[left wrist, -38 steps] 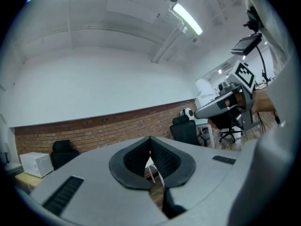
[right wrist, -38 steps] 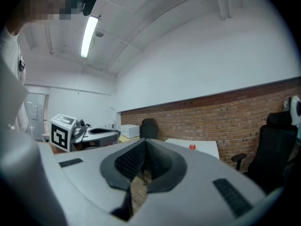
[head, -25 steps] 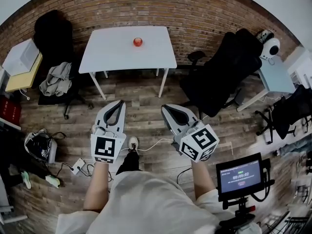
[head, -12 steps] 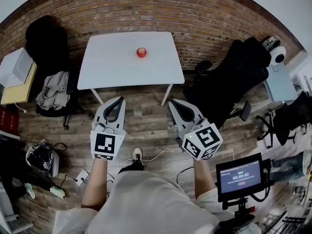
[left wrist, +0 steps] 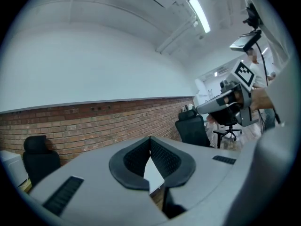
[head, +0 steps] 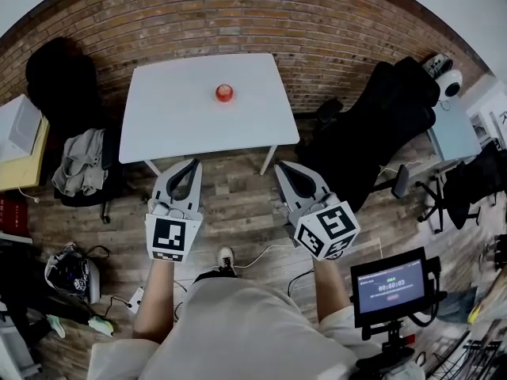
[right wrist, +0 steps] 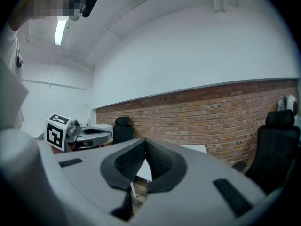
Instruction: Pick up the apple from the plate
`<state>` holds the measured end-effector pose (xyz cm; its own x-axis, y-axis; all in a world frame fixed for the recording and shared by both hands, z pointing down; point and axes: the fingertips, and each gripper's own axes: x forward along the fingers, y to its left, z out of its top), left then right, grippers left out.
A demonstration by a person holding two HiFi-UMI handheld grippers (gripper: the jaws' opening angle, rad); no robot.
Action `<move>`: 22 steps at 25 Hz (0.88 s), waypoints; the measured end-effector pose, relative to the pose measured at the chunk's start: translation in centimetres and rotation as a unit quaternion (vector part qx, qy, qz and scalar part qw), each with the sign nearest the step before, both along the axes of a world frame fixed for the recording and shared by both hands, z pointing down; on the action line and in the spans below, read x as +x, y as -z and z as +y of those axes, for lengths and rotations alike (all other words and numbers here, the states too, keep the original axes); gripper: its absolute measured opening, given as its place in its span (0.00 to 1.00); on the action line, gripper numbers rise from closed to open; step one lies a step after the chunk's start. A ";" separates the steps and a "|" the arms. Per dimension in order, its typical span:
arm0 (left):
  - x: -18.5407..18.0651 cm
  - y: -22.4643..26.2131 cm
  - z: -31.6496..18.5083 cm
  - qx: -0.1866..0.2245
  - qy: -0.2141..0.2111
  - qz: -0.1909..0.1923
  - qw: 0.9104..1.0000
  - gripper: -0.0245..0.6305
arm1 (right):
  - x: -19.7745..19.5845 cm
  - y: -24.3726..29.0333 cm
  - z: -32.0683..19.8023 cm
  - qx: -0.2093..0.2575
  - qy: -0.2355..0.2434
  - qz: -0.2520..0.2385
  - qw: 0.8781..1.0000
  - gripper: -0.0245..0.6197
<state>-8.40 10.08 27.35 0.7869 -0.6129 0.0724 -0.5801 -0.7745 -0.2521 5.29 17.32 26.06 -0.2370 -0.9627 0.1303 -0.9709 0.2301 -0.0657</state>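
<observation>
So the apple (head: 224,93) is just sitting near the middle of the white tabletop (head: 174,109) over by the brick wall (head: 317,22), and from here it's too small to tell if there's a plate under it. The person has the left gripper (head: 192,165) and right gripper (head: 280,167) held out roughly level over the wood floor (head: 238,204), just short of the tabletop's near edge. Both have their fingers pressed together with nothing between them.
</observation>
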 end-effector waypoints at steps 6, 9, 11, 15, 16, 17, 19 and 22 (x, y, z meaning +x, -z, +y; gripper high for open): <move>0.3 -0.4 -0.9 -0.001 -0.008 0.000 1.000 0.05 | 0.0 -0.4 -0.9 0.003 -0.008 0.028 1.000 0.04; 0.4 -0.9 -2.3 -0.005 -0.011 0.000 1.000 0.05 | -0.3 -0.9 -2.5 -0.001 -0.002 0.029 1.000 0.04; 0.5 -1.0 -3.2 -0.008 -0.012 0.001 1.000 0.05 | -0.4 -1.0 -3.5 -0.003 0.000 0.028 1.000 0.04; 0.7 -1.3 -4.7 -0.019 -0.014 0.004 1.000 0.05 | -0.6 -1.5 -5.7 -0.013 0.005 0.035 0.999 0.04; 0.8 -1.5 -5.0 -0.020 -0.014 0.004 1.000 0.05 | -0.6 -1.7 -6.1 -0.014 0.007 0.039 0.999 0.04; 0.9 -1.8 -5.2 -0.022 -0.014 0.003 1.000 0.05 | -0.7 -1.8 -6.5 -0.016 0.009 0.042 0.999 0.04; 1.0 -2.2 -5.7 -0.026 -0.015 0.002 1.000 0.05 | -0.7 -2.1 -7.1 -0.020 0.012 0.047 0.999 0.04; 1.0 -2.3 -6.8 -0.028 -0.017 0.001 0.999 0.05 | -0.6 -2.2 -8.2 -0.024 0.012 0.049 0.998 0.04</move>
<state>-7.39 3.32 29.60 0.8074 -0.5809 0.1034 -0.5538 -0.8065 -0.2068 4.67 9.09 28.26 -0.2435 -0.9490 0.2002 -0.9676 0.2519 0.0174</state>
